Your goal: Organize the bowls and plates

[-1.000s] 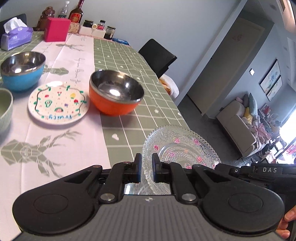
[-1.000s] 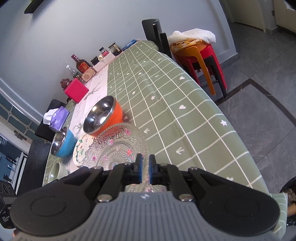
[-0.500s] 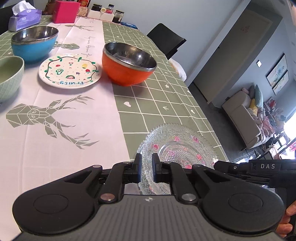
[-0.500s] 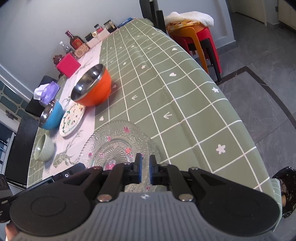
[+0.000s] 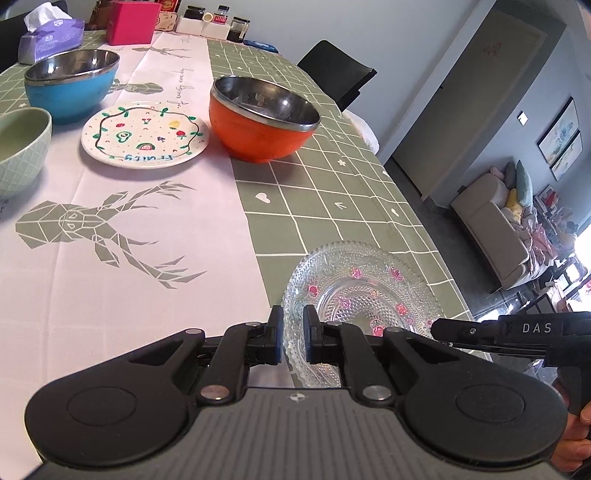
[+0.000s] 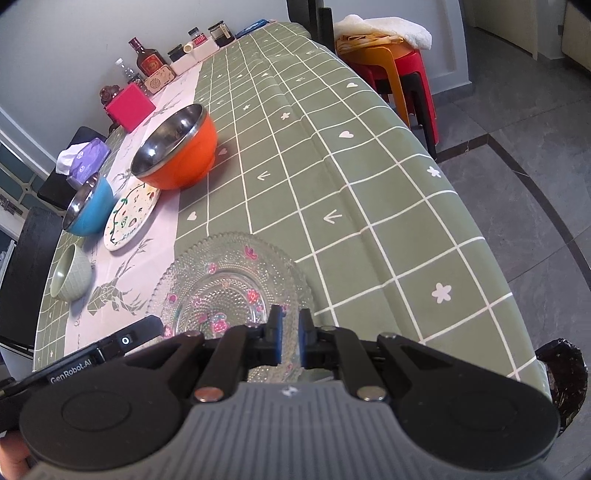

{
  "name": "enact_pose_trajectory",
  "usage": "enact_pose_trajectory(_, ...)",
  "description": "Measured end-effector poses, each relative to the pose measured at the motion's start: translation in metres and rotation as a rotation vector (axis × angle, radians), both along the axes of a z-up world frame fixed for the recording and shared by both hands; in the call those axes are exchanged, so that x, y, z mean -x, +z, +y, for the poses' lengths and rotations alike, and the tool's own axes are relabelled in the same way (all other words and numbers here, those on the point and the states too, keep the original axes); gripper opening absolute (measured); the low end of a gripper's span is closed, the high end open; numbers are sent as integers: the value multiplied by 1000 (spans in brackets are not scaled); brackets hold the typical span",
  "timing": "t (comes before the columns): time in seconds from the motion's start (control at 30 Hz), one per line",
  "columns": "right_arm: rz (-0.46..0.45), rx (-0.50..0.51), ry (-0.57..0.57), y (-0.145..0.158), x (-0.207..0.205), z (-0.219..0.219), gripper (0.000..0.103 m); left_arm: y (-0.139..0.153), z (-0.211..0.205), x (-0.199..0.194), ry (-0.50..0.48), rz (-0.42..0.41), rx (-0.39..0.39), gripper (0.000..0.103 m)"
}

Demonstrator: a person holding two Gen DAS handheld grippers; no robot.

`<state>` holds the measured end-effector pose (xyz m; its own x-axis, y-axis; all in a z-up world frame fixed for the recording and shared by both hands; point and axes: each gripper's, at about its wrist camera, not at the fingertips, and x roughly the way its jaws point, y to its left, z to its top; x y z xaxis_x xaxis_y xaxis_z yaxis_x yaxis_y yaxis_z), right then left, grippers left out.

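**newbie_q:** ok so where's the glass plate (image 5: 364,295) sitting, and what are the two grippers doing with it?

**dishwrangler:** It's at the near end of the counter (image 5: 325,192), on the green checked part of the cloth close to the right-hand edge. Both tools are on it. The left gripper (image 5: 293,338) has its fingers pinched on the near-left rim, glass edge running right between the blue pads. The right gripper (image 6: 291,338) is clamped on the plate's near rim in its own camera, fingers nearly together with beaded glass showing in the narrow gap. Can't tell whether the plate is flat on the cloth or a hair off it.

**newbie_q:** and the rest of the dishes?

**dishwrangler:** Farther up: an orange bowl (image 5: 264,118) with a steel inside, straddling the line between the green cloth and the pale runner (image 5: 110,236) with the deer print. Just left of it is a white fruit-painted plate (image 5: 144,138), then a blue bowl (image 5: 70,83) behind that, and a pale green bowl (image 5: 20,147) at the left edge. All well apart from the glass one. At the far end there's a tissue box (image 5: 50,37), a pink box (image 5: 133,22) and some jars (image 5: 218,26).
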<state>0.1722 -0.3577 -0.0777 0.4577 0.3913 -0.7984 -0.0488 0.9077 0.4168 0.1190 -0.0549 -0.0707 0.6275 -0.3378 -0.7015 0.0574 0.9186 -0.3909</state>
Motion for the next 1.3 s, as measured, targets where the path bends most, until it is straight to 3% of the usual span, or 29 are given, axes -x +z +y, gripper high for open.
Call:
enact_pose_trajectory(0.67, -24, 56, 14, 0, -3, 7, 6, -2, 1, -1, 1, 20, -7, 8)
enact_pose_trajectory(0.73, -23, 51, 14, 0, -4, 7, 7, -2, 1, -1, 0, 22, -6, 8)
enact_pose_trajectory(0.83, -27, 52, 11, 0, -3, 7, 18, -1, 3, -2, -3, 22, 7, 9)
enact_pose_trajectory(1.03, -28, 30, -13, 3, 0, 1, 24, 4, 10, -3, 8, 15, 24, 15)
enact_pose_trajectory(1.13, -15, 16, -9, 2, 2, -3, 24, 4, 8, -1, -19, 18, 14, 15)
enact_pose_trajectory(1.2, -14, 14, 0, 3, 3, -2, 12, 4, 6, 1, -26, 12, 7, 11)
enact_pose_trajectory(1.3, -14, 31, 8, 3, 3, 0, 8, 4, 3, 1, -29, 8, -10, 7)
